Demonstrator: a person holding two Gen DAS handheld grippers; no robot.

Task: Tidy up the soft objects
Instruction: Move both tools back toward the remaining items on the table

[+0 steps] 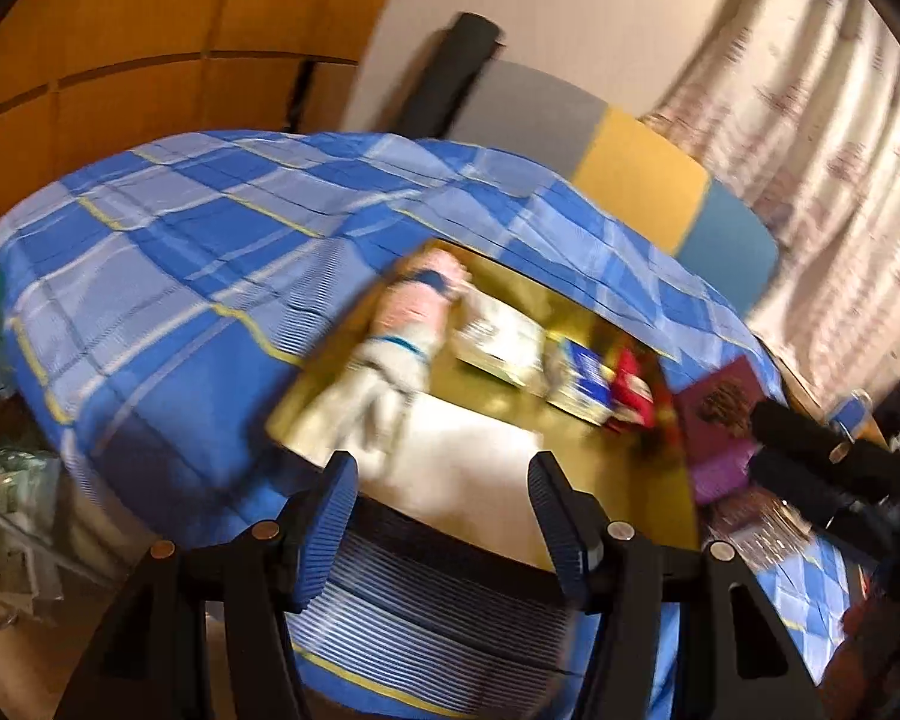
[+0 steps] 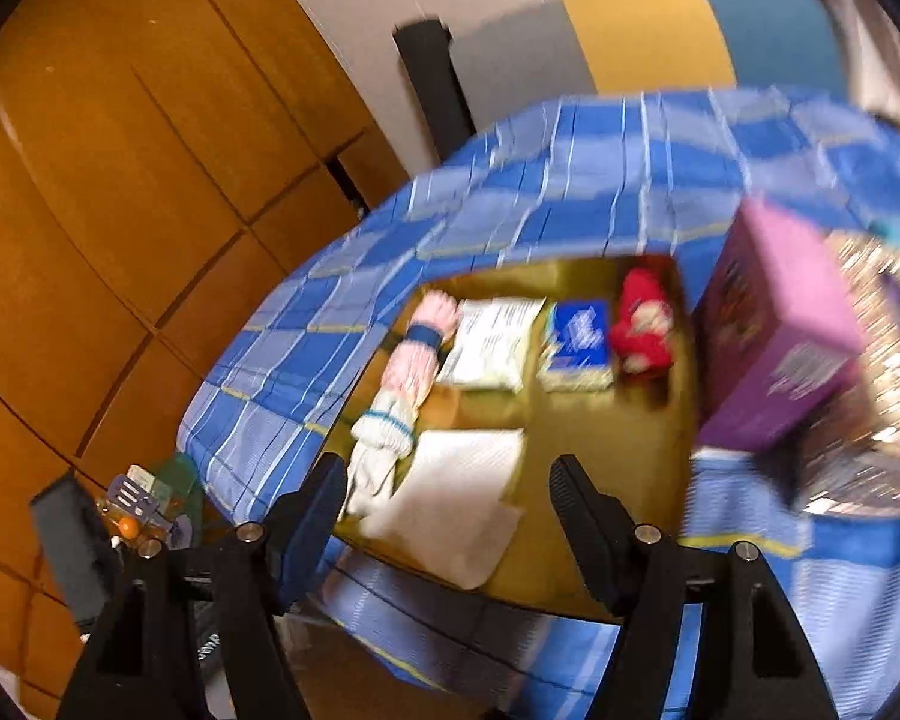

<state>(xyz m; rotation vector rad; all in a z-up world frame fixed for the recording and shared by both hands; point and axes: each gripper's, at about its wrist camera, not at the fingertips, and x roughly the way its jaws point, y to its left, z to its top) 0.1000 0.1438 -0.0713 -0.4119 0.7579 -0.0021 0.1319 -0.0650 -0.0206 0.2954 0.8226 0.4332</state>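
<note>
Both tools gape wide and hold nothing — the left tool [image 1: 444,516] and right tool [image 2: 450,522] hang above the olive tray [image 2: 606,450] on the blue checked bed [image 2: 570,192]. Inside the tray lie a white folded cloth [image 2: 462,492], a pink striped sock [image 2: 414,360] and, blurred, perhaps a red plush [image 2: 642,324].
</note>
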